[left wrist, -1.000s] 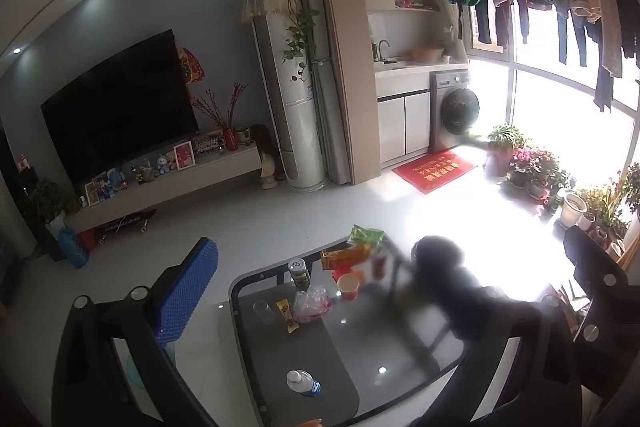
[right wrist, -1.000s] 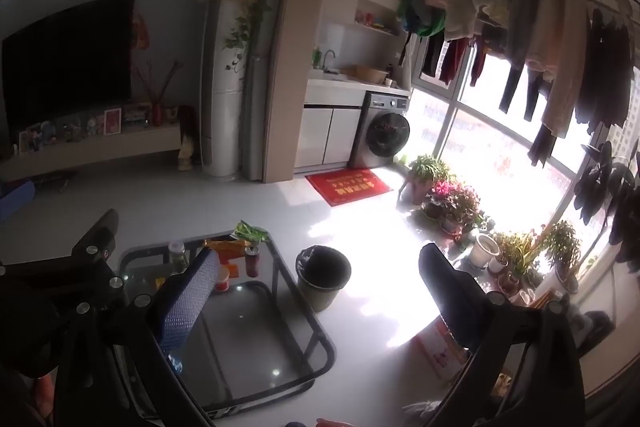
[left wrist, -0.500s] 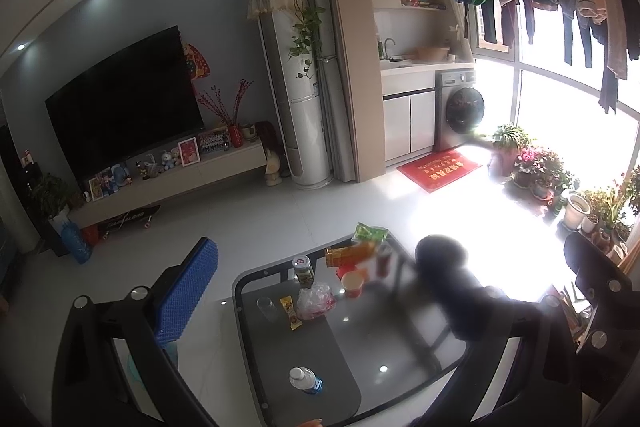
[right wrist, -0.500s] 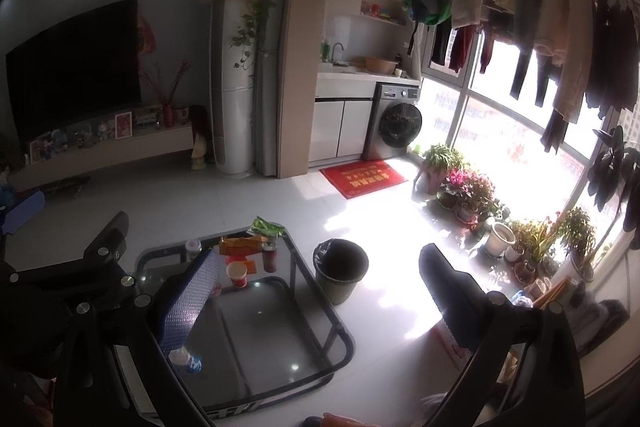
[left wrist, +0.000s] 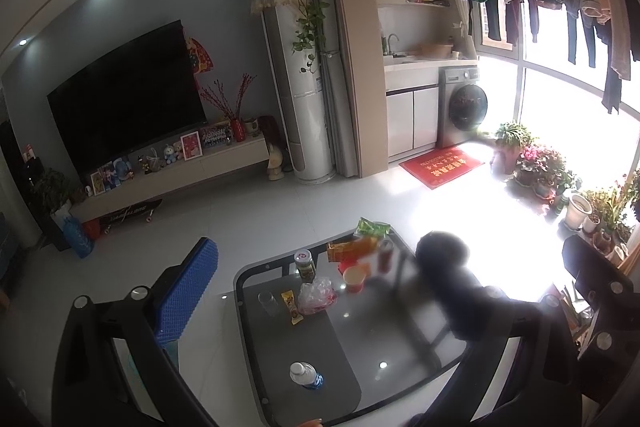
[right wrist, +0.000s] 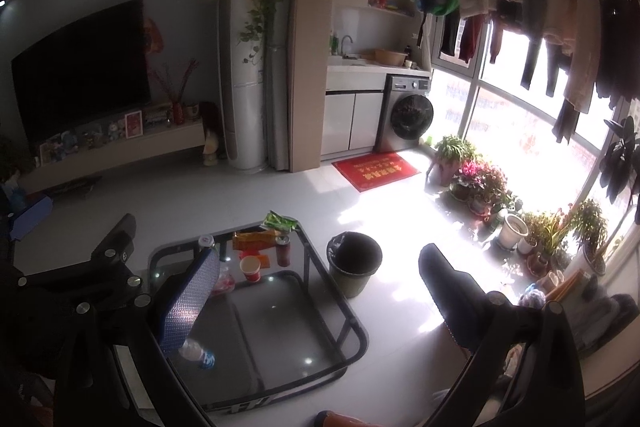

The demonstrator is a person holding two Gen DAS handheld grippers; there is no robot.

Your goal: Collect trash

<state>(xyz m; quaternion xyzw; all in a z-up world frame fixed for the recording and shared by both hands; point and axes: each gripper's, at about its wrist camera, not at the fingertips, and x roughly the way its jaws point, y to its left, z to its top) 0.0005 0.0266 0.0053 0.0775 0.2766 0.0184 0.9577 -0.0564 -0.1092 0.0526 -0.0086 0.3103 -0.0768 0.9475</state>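
A glass coffee table (left wrist: 360, 331) (right wrist: 288, 339) holds trash: a plastic bottle (left wrist: 306, 375) (right wrist: 197, 351), a crumpled plastic bag (left wrist: 316, 295), a yellow wrapper (left wrist: 291, 307), a can (left wrist: 305, 264), a red paper cup (left wrist: 354, 279) (right wrist: 250, 267), a red can (right wrist: 283, 251), orange packets (left wrist: 352, 249) (right wrist: 256, 239) and a green snack bag (left wrist: 372, 227) (right wrist: 280, 222). A dark bin (right wrist: 354, 263) stands right of the table. My left gripper (left wrist: 316, 299) and right gripper (right wrist: 320, 295) are open, empty and held high above the table.
A TV and low cabinet (left wrist: 168, 179) line the far wall. A tall white air conditioner (left wrist: 304, 91), a washing machine (left wrist: 464, 107) and a red mat (left wrist: 444, 167) stand behind. Potted plants (right wrist: 516, 211) line the window. Clothes hang overhead.
Both views have shifted slightly, so the table sits a little nearer and more central. Nothing on the table has moved.
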